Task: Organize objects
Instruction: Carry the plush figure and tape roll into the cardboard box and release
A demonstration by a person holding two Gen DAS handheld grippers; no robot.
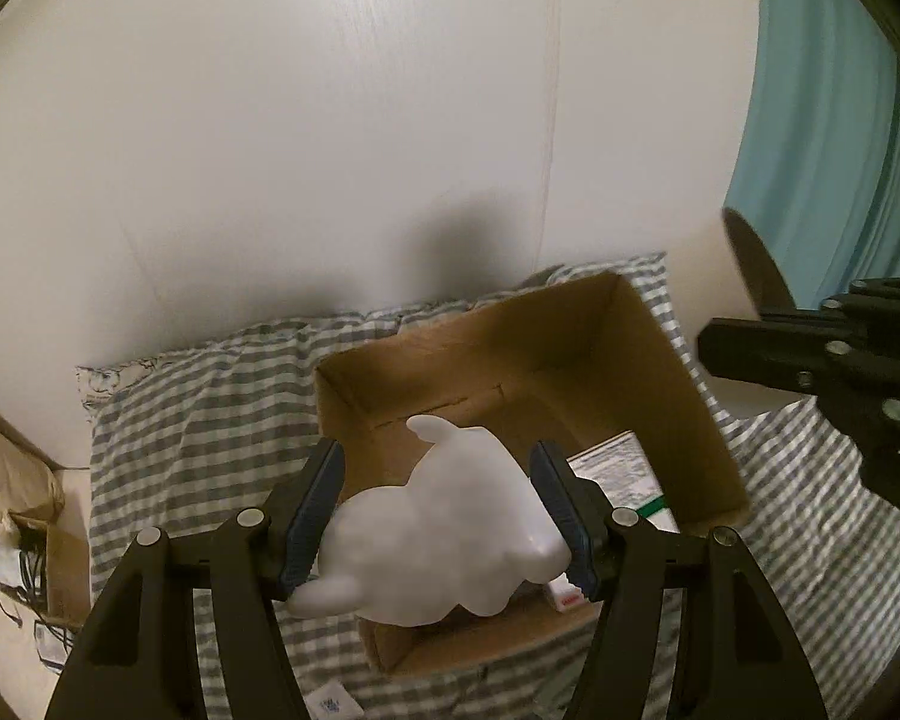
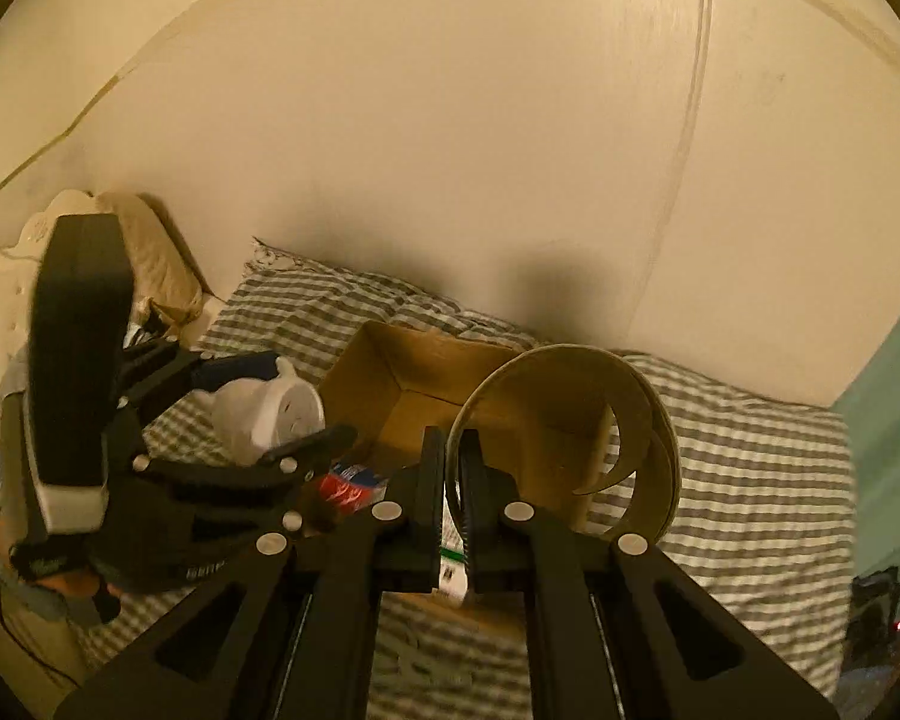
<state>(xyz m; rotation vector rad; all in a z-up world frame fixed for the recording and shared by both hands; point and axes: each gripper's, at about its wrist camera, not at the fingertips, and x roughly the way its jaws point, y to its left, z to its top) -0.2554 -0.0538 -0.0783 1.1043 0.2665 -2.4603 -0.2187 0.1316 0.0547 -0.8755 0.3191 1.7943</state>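
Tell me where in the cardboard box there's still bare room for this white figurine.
The far half of the cardboard box floor, below the back wall, shows bare cardboard. The near right corner is crowded with a printed white carton; a red packet lies at the near left. The left claw holds the white figurine over the near part.

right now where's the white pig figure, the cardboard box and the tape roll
white pig figure (image 1: 450, 516): left wrist view, on its rounded body between the fingers.
cardboard box (image 1: 510, 336): left wrist view, on the inside of its far wall.
tape roll (image 2: 648, 396): right wrist view, on the outer band at its upper right.
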